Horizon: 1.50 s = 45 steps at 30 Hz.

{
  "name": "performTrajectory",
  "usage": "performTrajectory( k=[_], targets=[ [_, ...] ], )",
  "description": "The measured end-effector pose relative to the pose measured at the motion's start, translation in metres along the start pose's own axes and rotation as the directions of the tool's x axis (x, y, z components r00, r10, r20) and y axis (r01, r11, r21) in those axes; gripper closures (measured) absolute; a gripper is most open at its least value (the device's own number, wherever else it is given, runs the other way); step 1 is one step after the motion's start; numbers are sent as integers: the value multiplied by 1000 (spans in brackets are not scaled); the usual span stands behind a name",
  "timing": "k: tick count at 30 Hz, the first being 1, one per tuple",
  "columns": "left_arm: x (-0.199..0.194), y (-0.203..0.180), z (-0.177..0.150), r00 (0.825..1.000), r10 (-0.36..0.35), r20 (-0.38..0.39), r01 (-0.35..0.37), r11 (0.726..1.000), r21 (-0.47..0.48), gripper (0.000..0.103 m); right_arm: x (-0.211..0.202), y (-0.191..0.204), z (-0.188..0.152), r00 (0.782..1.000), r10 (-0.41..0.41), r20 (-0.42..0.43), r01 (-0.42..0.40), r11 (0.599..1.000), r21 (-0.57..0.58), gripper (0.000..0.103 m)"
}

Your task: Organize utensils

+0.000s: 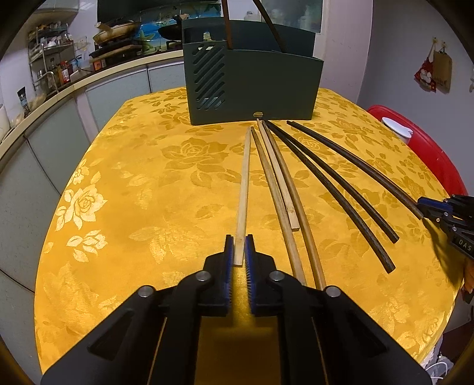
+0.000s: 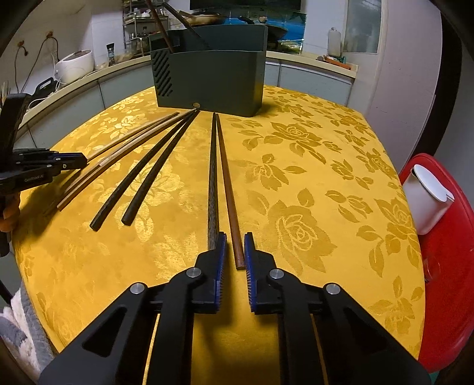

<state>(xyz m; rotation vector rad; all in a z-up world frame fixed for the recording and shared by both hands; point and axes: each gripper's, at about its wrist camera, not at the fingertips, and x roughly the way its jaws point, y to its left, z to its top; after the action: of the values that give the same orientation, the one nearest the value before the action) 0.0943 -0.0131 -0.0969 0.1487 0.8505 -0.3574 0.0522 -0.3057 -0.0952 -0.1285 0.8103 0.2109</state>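
Note:
A dark green utensil holder [image 1: 251, 83] stands at the far side of the yellow floral tablecloth [image 1: 133, 177], with two dark chopsticks [image 1: 226, 23] upright in it. Several chopsticks lie fanned out in front of it. My left gripper [image 1: 238, 237] is shut on the near end of a pale bamboo chopstick [image 1: 244, 183], which lies flat. Three tan chopsticks [image 1: 278, 183] and two black ones [image 1: 331, 183] lie to its right. My right gripper [image 2: 235, 235] is shut on the near end of a brown chopstick [image 2: 228, 192]. A dark patterned chopstick [image 2: 212, 177] runs beside it and passes under the left finger.
A red stool [image 2: 450, 266] with a white lidded cup [image 2: 426, 201] stands off the table's right edge. A kitchen counter with a white rice cooker [image 2: 74, 65], pans and shelves curves behind the table. Bare cloth lies to the right of the brown chopstick.

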Motion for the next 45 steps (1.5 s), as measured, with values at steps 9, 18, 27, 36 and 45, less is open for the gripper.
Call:
performTrajectory(
  k=[9, 18, 27, 36, 45],
  targets=[
    [-9, -4, -3, 1000, 2, 10, -2, 1000, -9, 97, -4, -2, -3, 1000, -18, -9, 18, 999, 50, 95],
    [-52, -8, 11, 992, 15, 128, -15, 1000, 0, 97, -43, -14, 15, 995, -32, 98, 19, 991, 131, 96],
    [-89, -6, 44, 975, 48, 217, -56, 998, 29, 97, -92, -18, 59, 967, 17, 253, -60, 985, 163, 96],
    [-106, -8, 90, 961, 39, 274, -63, 995, 80, 97, -102, -24, 117, 947, 79, 313, -137, 976, 168, 96],
    [-108, -15, 119, 954, 23, 298, -61, 991, 121, 97, -99, -21, 154, 938, 118, 325, -180, 969, 169, 96]
  ],
)
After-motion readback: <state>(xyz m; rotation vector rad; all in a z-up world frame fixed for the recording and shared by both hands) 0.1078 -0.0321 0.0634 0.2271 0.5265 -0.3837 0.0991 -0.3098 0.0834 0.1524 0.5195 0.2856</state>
